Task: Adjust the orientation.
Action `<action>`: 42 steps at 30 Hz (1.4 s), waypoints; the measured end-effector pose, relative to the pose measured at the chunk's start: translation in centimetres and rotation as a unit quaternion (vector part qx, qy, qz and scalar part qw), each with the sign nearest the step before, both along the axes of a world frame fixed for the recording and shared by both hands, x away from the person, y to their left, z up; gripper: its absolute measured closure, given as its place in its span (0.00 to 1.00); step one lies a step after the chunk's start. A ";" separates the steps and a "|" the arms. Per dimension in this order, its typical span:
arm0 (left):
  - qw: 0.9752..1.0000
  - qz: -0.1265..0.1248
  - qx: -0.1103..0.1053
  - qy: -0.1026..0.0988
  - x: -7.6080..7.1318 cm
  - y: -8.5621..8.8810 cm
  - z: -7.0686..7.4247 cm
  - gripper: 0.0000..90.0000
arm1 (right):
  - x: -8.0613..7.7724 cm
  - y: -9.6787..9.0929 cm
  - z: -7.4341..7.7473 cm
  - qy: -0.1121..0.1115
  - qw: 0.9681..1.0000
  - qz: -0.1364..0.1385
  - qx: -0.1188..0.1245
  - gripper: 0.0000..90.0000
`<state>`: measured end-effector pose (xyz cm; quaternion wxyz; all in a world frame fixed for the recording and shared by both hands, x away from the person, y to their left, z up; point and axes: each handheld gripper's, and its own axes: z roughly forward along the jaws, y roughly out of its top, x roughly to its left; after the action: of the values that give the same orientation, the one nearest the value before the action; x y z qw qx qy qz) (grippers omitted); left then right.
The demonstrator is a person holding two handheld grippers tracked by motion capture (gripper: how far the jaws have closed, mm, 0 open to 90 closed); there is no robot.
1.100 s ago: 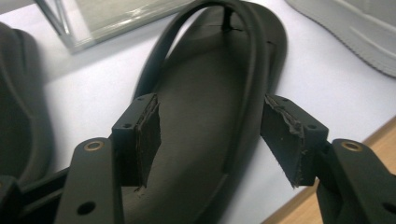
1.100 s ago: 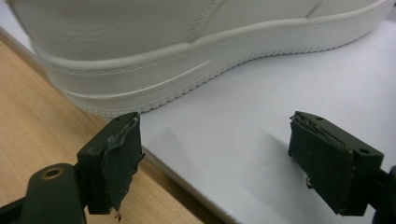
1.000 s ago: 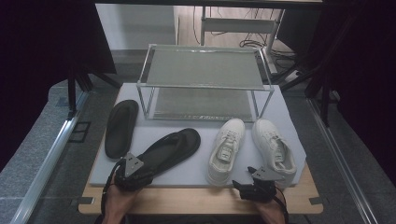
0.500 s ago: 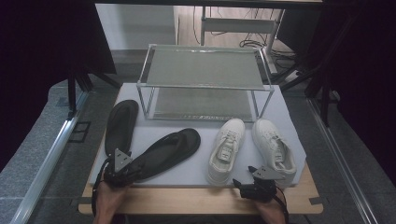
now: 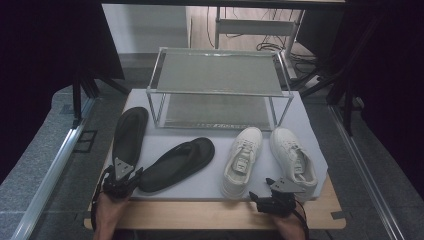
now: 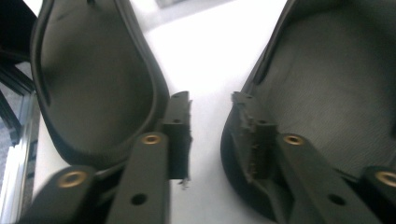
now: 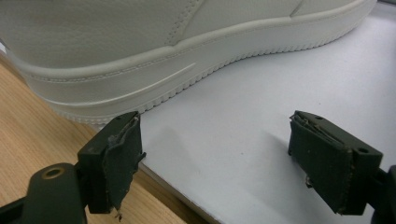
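A bare strip of white mat (image 5: 210,175) separates sandal (image 5: 177,164) from sneaker (image 5: 242,161).

sandal (image 6: 93,88) toes cropped (both), sneaker (image 7: 140,51) cropped

This place looks like a recording lab, not a home. Black curtains (image 5: 45,75) hang around the wooden table (image 5: 210,215), loose cables (image 5: 275,47) lie on the floor behind, and aluminium frame rails (image 5: 47,172) stand along its sides.
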<state>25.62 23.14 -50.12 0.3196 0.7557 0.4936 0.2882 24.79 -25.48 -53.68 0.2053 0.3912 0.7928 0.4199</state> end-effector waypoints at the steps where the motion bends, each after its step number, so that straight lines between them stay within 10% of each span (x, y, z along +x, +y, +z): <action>1: 1.000 0.002 0.003 0.003 0.0 0.1 -0.1 0.84 | 0.0 0.0 0.0 0.000 1.000 0.000 0.000 0.20; 16: 1.000 -0.003 -0.011 0.024 0.1 0.4 -1.0 0.99 | 0.0 0.1 0.0 0.000 1.000 -0.002 0.000 0.19; 42: 0.994 -0.082 -0.045 0.061 0.2 -2.6 -1.0 0.95 | 0.0 0.1 0.0 0.001 1.000 -0.003 0.001 0.19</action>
<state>25.84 20.54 -51.11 0.3457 0.7946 0.4608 0.1919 24.77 -25.40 -53.68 0.2059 0.3940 0.7915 0.4194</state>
